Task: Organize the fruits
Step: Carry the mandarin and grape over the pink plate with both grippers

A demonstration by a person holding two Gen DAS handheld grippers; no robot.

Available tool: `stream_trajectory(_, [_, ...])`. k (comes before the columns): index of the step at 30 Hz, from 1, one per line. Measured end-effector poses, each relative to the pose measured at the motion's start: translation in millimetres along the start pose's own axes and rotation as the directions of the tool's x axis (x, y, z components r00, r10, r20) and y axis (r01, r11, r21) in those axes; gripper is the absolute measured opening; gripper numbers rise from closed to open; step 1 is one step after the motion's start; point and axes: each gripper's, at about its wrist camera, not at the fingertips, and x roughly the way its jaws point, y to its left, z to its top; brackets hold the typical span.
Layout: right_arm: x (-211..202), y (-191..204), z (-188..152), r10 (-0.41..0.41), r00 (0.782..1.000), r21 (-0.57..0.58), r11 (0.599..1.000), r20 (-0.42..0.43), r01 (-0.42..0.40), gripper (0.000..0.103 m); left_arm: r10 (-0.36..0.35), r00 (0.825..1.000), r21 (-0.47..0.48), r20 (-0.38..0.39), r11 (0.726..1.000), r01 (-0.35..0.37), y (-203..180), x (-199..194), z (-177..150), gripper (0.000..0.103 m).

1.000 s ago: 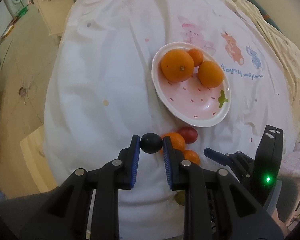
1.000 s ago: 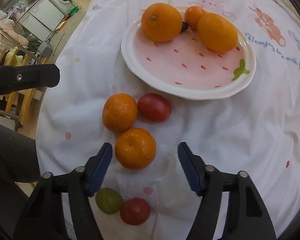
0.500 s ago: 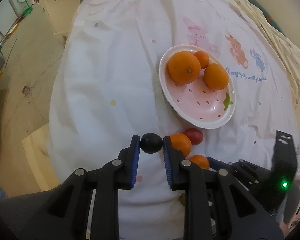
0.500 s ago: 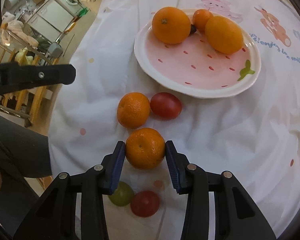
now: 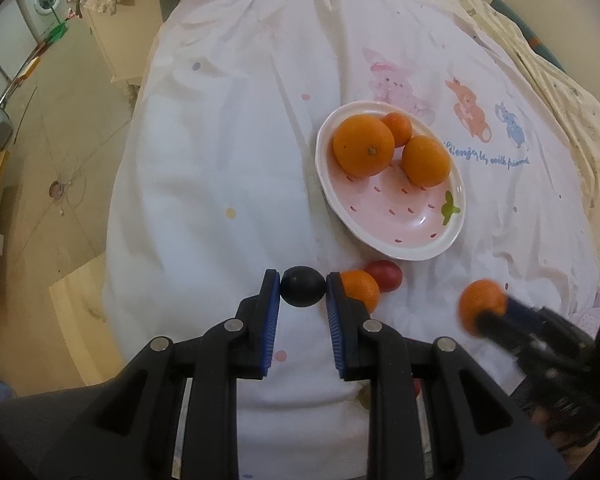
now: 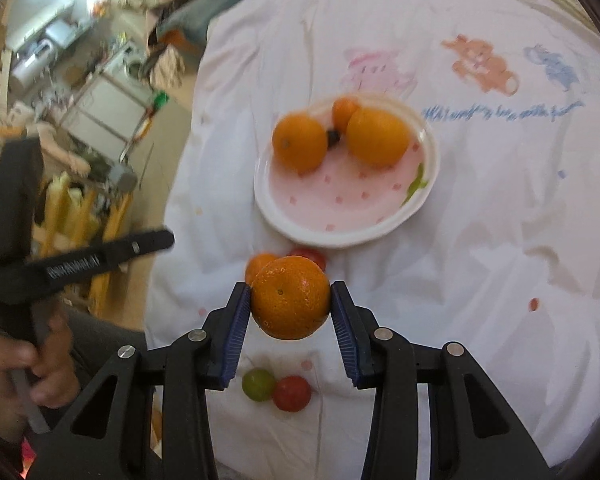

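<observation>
Left gripper (image 5: 303,290): both blue pads press on a small dark round fruit (image 5: 302,286), which is clamped between them above the white cloth (image 5: 204,184).
Right gripper (image 6: 291,306): both pads are closed against a mandarin (image 6: 290,298), which is held clear of the cloth. In the left wrist view this mandarin shows blurred at the right, at the tip of the right gripper.
Plate (image 5: 440,240): pink with a white rim and a strawberry pattern, resting on the cloth beyond both grippers.
Plate contents: a large orange (image 5: 363,151) on the left side, a second orange (image 5: 426,161) on the right side, and a small mandarin (image 5: 398,129) behind, touching the large orange. The right wrist view shows a small dark object (image 6: 333,137) between the two oranges; its kind cannot be told.
Fruit on cloth, near the plate: a loose mandarin (image 5: 360,288) and a red tomato (image 5: 386,274), touching each other, just on the near side of the plate rim.
Fruit on cloth, near the right gripper: a green tomato (image 6: 259,385) and a second red tomato (image 6: 291,393), side by side and touching, beneath the held mandarin.
Cloth: white, wrinkled, printed with cartoon animals and blue script beyond the plate.
</observation>
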Motion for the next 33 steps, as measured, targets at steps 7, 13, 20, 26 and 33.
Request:
stream_trajectory(7, [-35.4,-2.7,16.9,-0.012,0.989,0.002,1.0,0.147,0.012,0.043,-0.01,0.999,0.015,0.033,1.0,0.01,-8.3,-11.3,5.3,0.019])
stream_trajectory(13, [-52.3,-20.8,36.8,0.001,0.983,0.051,0.999,0.184,-0.011,0.043,-0.01,0.999,0.053,0.046,0.999,0.008,-24.4,-17.5,21.2,0.02])
stream_trajectory(20, [-48.5,-45.8,69.0,0.01,0.983,0.106,0.994,0.184,-0.03,0.043,-0.008,0.998,0.099,0.056,0.995,0.003,-46.3,-12.2,50.0,0.02])
stream_trajectory(26, [-28.8,-57.2,90.7,-0.01,0.989,0.109,0.994,0.149,-0.007,0.043,0.004,0.999,0.13,0.04,0.991,-0.009,-61.9,9.1,66.7,0.02])
stream_trajectory(33, [7.8,-69.6,94.9,-0.015,0.997,0.127,0.992,0.081,0.005,0.043,0.008,1.0,0.133,0.001,0.991,-0.008,-68.0,45.7,73.0,0.02])
